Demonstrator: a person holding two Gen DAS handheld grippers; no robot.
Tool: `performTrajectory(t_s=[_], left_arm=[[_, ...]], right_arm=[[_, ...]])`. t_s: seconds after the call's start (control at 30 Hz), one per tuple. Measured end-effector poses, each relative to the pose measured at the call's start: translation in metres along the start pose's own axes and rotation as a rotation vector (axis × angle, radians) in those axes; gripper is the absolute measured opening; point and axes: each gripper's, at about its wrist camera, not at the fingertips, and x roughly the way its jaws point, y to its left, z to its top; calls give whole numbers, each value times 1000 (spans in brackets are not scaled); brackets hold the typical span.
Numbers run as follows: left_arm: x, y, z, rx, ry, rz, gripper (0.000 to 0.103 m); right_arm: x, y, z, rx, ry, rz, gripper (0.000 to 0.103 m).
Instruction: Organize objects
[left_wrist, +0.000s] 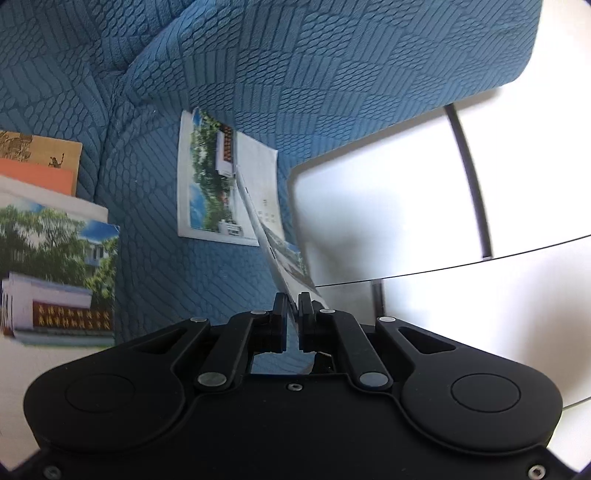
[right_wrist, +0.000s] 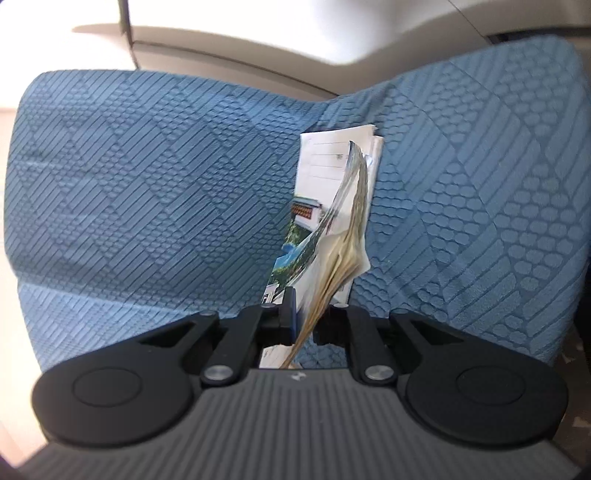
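My left gripper (left_wrist: 293, 295) is shut on a thin photo-cover booklet (left_wrist: 266, 236), seen edge-on and held off the blue sofa (left_wrist: 332, 74). Behind it another photo-cover booklet (left_wrist: 207, 184) lies flat on the seat. In the right wrist view, my right gripper (right_wrist: 310, 295) is shut on a booklet with yellowed pages (right_wrist: 347, 229). Its pages fan upward between the fingers. Under that one, white and photo-cover booklets (right_wrist: 321, 166) rest against the sofa cushion (right_wrist: 147, 184).
In the left wrist view a stack topped by a photo-cover booklet (left_wrist: 55, 266) sits at the left edge, with a brown and orange book (left_wrist: 40, 162) behind it. A white glossy surface with dark lines (left_wrist: 406, 206) lies right of the sofa.
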Motion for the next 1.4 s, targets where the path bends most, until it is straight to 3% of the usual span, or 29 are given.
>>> performTrajectory(t_s=[0.23, 0.73, 1.1, 1.4], left_arm=[[-33, -21, -21, -34, -57, -1, 5], [-134, -58, -49, -106, -293, 35, 5], [-197, -38, -65, -93, -396, 140, 5], [-220, 23, -64, -119, -368, 181, 5]], right_arm=[[-23, 33, 7, -68, 100, -2, 11], [-33, 111, -15, -224, 299, 79, 11], [-10, 145, -69, -331, 437, 73, 11], [23, 144, -125, -426, 516, -20, 11]])
